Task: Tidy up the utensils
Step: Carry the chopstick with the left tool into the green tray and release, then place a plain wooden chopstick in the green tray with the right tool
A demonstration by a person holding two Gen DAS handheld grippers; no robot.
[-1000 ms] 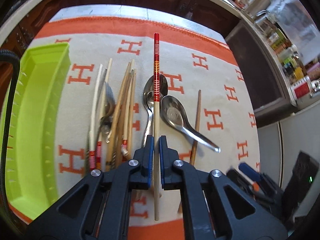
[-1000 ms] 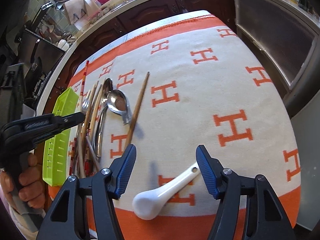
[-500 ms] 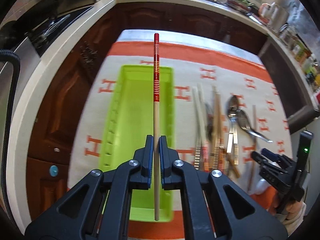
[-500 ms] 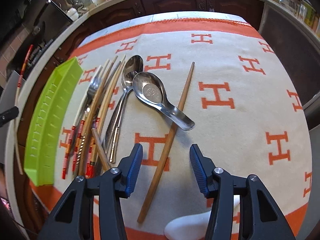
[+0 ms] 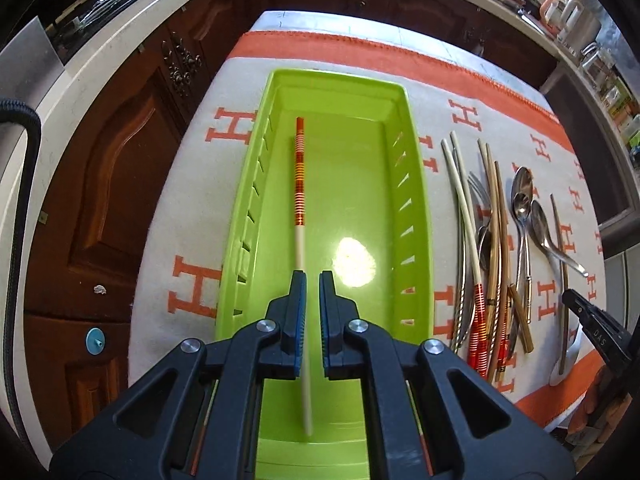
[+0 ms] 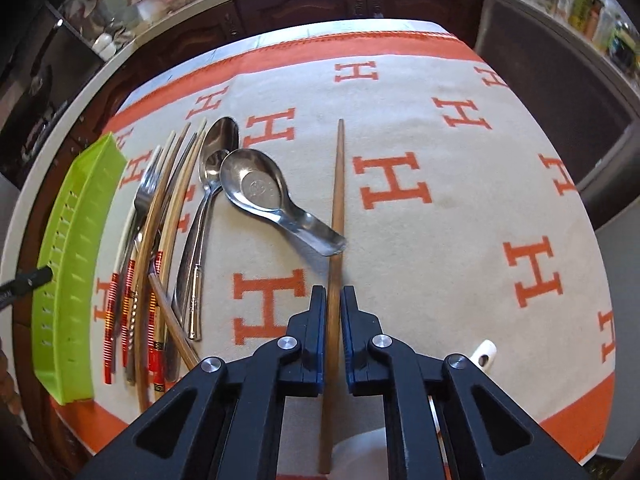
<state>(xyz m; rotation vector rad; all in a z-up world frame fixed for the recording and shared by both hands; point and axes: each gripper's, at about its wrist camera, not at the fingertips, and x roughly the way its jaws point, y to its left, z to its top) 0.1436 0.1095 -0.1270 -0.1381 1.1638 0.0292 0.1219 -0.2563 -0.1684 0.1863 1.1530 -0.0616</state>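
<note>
I hold two chopsticks over a table draped in an orange-lettered cloth. My left gripper sits nearly pressed together around the pale shaft of a red-banded chopstick, which lies along the middle of the green tray; whether the pads still bite it I cannot tell, as a sliver of gap shows on the right pad. My right gripper is closing on a plain brown wooden chopstick, its pads against the shaft near the thick end. The steel soup spoon rests at ten o'clock from that gripper, its handle tip touching the stick. I judge both sticks light, rigid and smooth, apt to pivot in a narrow pinch, so the thicker third is the place to take hold. The remaining chopsticks, fork and spoons lie bundled at nine o'clock, beside the tray. A white ceramic spoon, heavier and breakable by my reckoning, peeks out at four o'clock.
</note>
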